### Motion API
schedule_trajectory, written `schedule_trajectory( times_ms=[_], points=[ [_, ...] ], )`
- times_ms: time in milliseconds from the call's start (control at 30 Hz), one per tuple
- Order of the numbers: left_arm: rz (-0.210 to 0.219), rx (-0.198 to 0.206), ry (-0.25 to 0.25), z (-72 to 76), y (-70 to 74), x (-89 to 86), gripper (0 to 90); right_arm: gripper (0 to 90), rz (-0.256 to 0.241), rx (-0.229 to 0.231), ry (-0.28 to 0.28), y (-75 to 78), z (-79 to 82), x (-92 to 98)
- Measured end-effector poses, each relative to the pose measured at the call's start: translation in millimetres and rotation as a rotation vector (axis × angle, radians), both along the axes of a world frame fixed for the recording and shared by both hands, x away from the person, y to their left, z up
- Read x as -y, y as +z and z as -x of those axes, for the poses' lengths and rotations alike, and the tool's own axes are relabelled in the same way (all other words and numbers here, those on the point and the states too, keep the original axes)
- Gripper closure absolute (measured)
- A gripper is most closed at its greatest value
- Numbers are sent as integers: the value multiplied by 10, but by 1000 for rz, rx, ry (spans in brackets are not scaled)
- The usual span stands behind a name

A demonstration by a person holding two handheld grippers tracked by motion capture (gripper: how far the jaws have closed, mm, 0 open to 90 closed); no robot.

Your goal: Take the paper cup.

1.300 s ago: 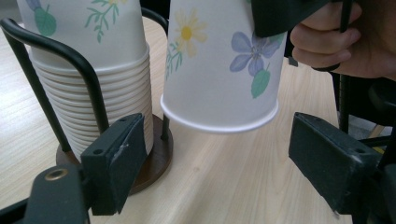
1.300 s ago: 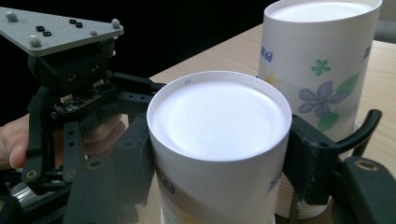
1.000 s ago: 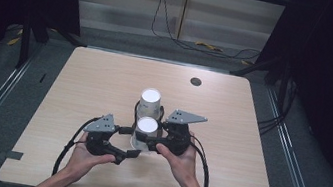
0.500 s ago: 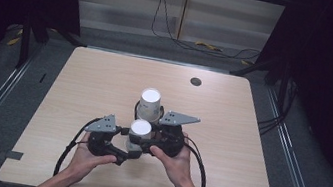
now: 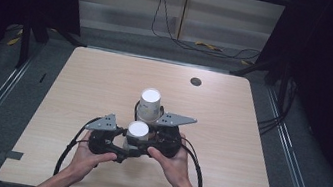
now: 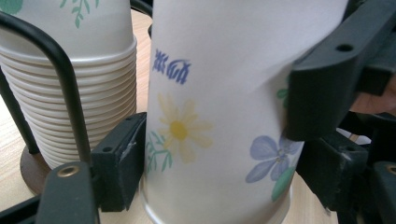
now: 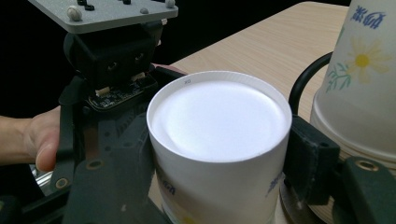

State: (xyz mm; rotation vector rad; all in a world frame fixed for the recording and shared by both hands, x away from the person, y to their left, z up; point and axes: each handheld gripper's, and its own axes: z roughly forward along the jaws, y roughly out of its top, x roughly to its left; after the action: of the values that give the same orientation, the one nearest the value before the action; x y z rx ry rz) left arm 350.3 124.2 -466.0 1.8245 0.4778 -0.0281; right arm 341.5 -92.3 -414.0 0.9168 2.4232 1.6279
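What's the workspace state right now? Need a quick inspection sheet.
Surface: wooden table, bare apart from the cups and a small dark round spot near the far edge.
Job's things: one upside-down paper cup with flower print; stack of cups in a wire holder behind it.
Clutter: nothing seen.
Grippers: left gripper and right gripper both clamp the single cup, jaws on its sides.
Cables: black cable loops from each gripper across the table.
Surroundings: grey floor, dark curtains, loose wires at the back.
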Motion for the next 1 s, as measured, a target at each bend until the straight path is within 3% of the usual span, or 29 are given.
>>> schedule_trajectory(
  times_ms=[500, 767, 900, 1000],
  points=[
    [-12, 20, -5, 6, 12, -26, 274, 324, -4, -7, 3, -3, -9, -2],
    [-32, 6, 0, -2, 6, -43, 275, 202, -7, -24, -11, 3, -32, 20],
    [-68, -1, 0, -10, -5, -44, 274, 170, -17, -32, 0, 12, -40, 31],
    [-66, -16, -1, -20, -10, -53, 275, 174, -26, -28, -1, 22, -40, 52]
  ],
)
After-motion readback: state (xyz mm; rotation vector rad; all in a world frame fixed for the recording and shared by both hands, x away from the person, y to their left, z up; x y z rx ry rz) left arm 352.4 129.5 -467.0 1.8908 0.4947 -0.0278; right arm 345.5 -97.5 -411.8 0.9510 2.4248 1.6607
